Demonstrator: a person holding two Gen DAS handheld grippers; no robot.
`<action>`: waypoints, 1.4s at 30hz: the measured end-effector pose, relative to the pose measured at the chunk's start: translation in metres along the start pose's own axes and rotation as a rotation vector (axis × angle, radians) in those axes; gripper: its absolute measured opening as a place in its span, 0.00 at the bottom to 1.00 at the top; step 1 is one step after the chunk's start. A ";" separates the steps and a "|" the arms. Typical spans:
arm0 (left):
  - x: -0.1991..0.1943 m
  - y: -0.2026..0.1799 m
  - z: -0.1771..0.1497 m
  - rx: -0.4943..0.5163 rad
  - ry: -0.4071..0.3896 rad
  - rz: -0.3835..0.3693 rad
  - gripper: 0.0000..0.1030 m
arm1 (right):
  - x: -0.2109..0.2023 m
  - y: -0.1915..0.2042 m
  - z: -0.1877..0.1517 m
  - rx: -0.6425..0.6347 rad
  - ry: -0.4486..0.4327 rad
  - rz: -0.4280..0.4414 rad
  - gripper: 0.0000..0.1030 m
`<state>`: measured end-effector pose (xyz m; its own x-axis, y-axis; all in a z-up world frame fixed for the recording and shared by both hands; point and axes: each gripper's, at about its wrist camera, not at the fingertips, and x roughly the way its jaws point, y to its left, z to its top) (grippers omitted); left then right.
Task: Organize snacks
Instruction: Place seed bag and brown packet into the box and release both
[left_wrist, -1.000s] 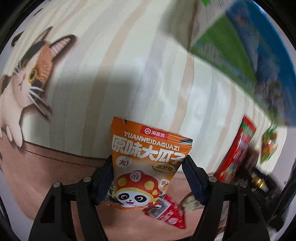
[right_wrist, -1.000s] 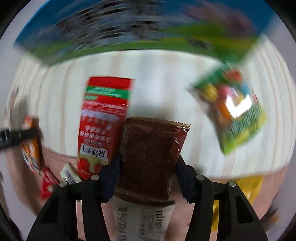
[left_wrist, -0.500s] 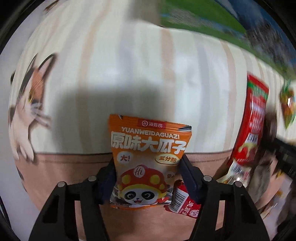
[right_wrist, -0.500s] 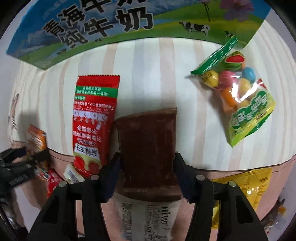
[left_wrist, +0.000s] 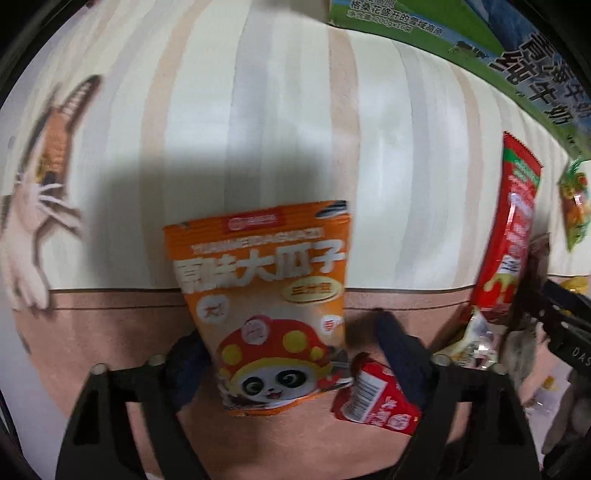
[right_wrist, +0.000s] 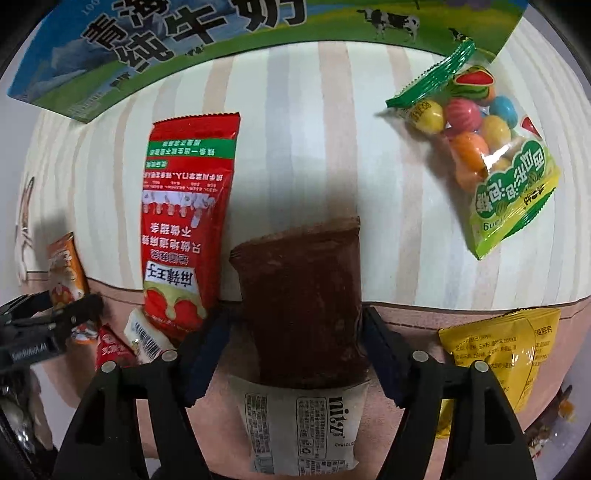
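Nearest in the left wrist view, the left claw (left_wrist: 291, 354) points straight down, its jaws having just been opening. The orange sunflower seed packet (left_wrist: 266, 295) lies between them: the right pad stands clear of it, while the left pad sits at its edge and contact there cannot be told. The packet lies flat on the surface (left_wrist: 258, 129), across the line where the pink border along the near edge meets the striped cream cloth. A small red sachet (left_wrist: 376, 398) lies just beside the packet's lower right corner, on the pink border.

In the right wrist view, the right claw (right_wrist: 295, 343) also points down, jaws likewise just opened and standing apart from the brown snack bar (right_wrist: 303, 302) between them. The bar lies over the same border line, its white wrapper end (right_wrist: 303, 428) toward the camera. Touching or just beside its left side lies a tall red pouch (right_wrist: 184, 221). A yellow packet (right_wrist: 506, 347) lies on the pink border toward the right.

Farther out, a green bag of coloured gum balls (right_wrist: 480, 158) lies on the stripes toward the far right corner. Along the far edge stands a blue and green milk carton box (right_wrist: 184, 48). A printed cat (left_wrist: 40, 184) decorates the cloth at the left edge.
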<state>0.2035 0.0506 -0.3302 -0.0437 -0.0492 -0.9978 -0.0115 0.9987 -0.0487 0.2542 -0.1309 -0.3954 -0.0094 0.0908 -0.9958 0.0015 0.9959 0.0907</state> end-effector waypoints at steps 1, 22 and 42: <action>-0.002 0.001 -0.002 -0.004 -0.016 0.025 0.57 | 0.000 0.002 -0.001 -0.007 -0.012 -0.036 0.65; -0.164 -0.015 -0.053 -0.011 -0.287 -0.173 0.53 | -0.140 -0.035 -0.035 -0.008 -0.244 0.249 0.57; -0.185 -0.117 0.189 0.146 -0.061 -0.120 0.54 | -0.182 0.008 0.143 -0.008 -0.269 0.319 0.57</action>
<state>0.4014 -0.0552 -0.1477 0.0100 -0.1716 -0.9851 0.1323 0.9767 -0.1688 0.3987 -0.1399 -0.2151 0.2514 0.3929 -0.8846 -0.0458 0.9177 0.3946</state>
